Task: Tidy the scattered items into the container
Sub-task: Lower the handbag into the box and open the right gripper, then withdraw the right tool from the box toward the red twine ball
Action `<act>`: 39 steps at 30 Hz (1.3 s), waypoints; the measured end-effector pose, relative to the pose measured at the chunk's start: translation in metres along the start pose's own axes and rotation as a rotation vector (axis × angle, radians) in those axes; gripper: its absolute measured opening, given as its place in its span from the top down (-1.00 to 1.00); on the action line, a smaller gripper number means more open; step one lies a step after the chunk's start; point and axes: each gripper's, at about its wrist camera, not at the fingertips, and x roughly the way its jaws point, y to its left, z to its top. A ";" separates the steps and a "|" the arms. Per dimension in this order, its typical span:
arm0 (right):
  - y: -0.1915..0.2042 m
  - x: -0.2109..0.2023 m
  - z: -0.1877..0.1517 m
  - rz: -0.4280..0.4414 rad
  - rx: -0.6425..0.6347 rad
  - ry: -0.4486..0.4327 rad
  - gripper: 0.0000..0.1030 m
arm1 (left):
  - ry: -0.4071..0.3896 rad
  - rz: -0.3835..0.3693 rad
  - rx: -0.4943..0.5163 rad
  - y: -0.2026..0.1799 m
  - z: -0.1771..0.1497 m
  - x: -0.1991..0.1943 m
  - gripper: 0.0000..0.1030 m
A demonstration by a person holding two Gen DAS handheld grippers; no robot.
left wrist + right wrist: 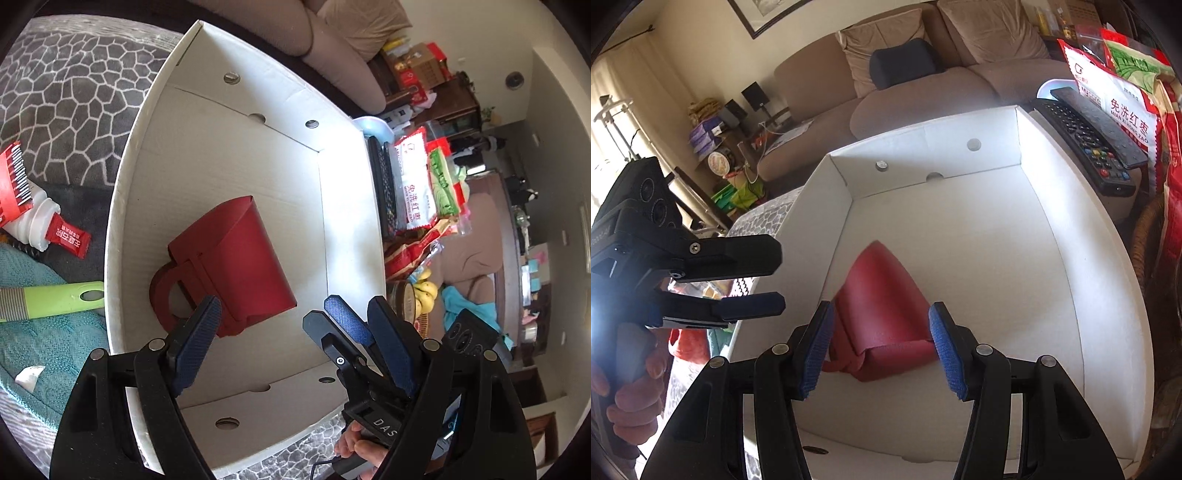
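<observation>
A white cardboard box stands on the patterned cloth. A red paper bag lies on its side on the box floor; it also shows in the right wrist view. My left gripper is open and empty above the box's near end. My right gripper is open and empty, hovering just over the red bag inside the box. The right gripper also shows in the left wrist view, and the left gripper shows at the left of the right wrist view. Outside the box lie a red sachet, a white bottle and a green-handled tool.
A teal towel lies left of the box under the green tool. Two remote controls and snack packets sit beside the box's far side. Bananas lie in a basket. A brown sofa stands behind.
</observation>
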 end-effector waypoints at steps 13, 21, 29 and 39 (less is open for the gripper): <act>0.019 -0.028 -0.024 0.025 0.019 -0.018 -0.55 | -0.083 0.042 0.072 0.023 -0.060 -0.079 -0.80; 0.069 -0.043 -0.049 -0.038 -0.070 -0.006 -1.00 | -0.134 0.192 0.081 0.057 -0.115 -0.125 -0.99; 0.124 -0.070 -0.074 -0.122 -0.201 -0.028 -1.00 | -0.218 0.380 0.176 0.055 -0.168 -0.157 -1.00; 0.179 -0.114 -0.098 -0.118 -0.262 -0.079 -1.00 | -0.325 0.516 0.244 0.053 -0.221 -0.206 -1.00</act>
